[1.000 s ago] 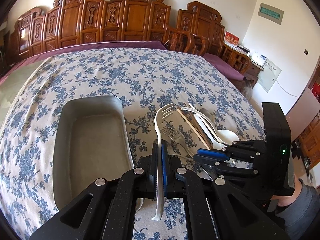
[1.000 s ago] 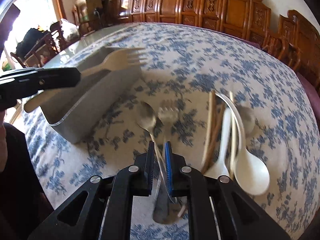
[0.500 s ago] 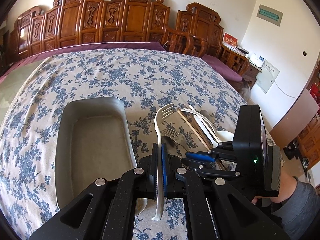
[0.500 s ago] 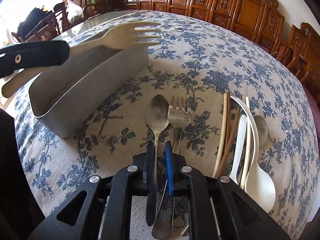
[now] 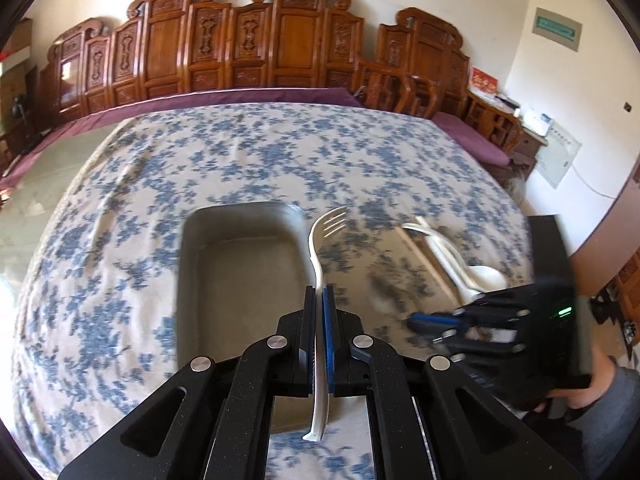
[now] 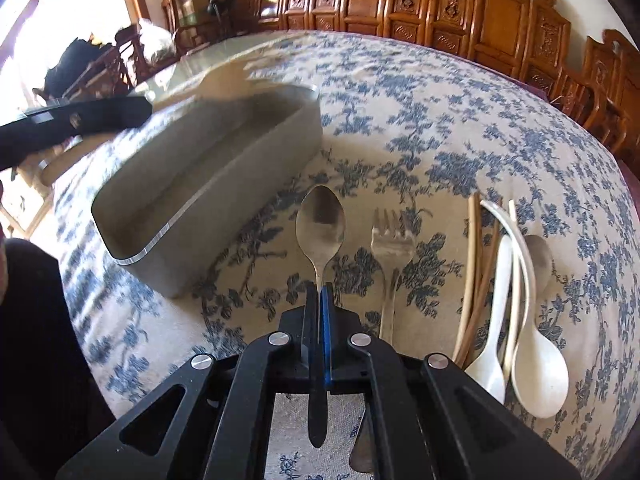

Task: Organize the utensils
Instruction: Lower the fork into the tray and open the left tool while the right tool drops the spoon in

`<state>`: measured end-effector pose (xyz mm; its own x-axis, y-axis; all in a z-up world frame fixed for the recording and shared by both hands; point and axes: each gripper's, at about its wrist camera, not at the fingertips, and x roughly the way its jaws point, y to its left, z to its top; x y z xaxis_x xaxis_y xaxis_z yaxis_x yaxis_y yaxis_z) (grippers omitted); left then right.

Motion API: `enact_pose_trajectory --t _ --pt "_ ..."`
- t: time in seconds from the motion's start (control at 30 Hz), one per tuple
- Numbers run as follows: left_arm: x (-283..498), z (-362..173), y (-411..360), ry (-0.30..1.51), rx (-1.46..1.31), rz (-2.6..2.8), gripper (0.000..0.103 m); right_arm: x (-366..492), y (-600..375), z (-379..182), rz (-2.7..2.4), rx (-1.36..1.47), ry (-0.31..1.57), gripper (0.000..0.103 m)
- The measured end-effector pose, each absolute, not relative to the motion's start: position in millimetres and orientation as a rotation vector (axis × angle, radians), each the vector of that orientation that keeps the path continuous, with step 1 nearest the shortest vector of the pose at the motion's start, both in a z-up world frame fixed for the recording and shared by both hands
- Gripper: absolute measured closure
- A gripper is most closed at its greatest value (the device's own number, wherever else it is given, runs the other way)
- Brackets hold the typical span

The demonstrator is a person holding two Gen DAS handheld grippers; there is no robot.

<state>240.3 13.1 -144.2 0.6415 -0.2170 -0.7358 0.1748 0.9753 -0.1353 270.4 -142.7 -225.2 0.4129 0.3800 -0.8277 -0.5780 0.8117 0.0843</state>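
My left gripper [image 5: 319,293] is shut on the handle of a white plastic fork [image 5: 329,222], whose tines point away over the right rim of the grey metal tray [image 5: 183,280]. My right gripper [image 6: 319,290] has its jaws closing tight on the thin handle of a metal spoon [image 6: 320,226], whose bowl points forward just above or on the cloth; I cannot tell which. A metal fork [image 6: 391,246] lies right of the spoon. In the left wrist view the right gripper [image 5: 430,325] is blurred at the right. The left gripper's black body [image 6: 80,120] shows at the upper left of the right wrist view.
Wooden chopsticks [image 6: 474,272], white spoons [image 6: 538,372] and another metal spoon [image 6: 540,256] lie in a bunch at the right on the blue-flowered tablecloth [image 6: 460,140]. The tray [image 6: 240,184] stands left of the spoon. Carved wooden chairs [image 5: 280,48] line the far side.
The left gripper has swung left with the white fork, so the tray now sits straight ahead of it. The right gripper's jaws have closed in on the spoon handle.
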Motion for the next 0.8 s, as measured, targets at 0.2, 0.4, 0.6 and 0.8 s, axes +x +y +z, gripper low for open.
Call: enact_pose_trajectory --t 0.2,0.4,0.6,0.8 --pt "252 -161 37 0.88 -0.076 -0.157 0.101 271 -145 -206 0.59 -0.187 0.931 0.1" --pt "273 -177 51 0.921 -0.103 -0.116 0.101 274 -142 -193 0.586 -0.175 0.919 0.1" --pt "295 -193 55 0.968 -0.117 -0.095 0.1 284 -135 -182 0.583 -0.144 0.907 0.1" --pt "295 -187 61 0.957 -0.147 -0.1 0.1 289 -120 -168 0.598 -0.128 0.893 0.1"
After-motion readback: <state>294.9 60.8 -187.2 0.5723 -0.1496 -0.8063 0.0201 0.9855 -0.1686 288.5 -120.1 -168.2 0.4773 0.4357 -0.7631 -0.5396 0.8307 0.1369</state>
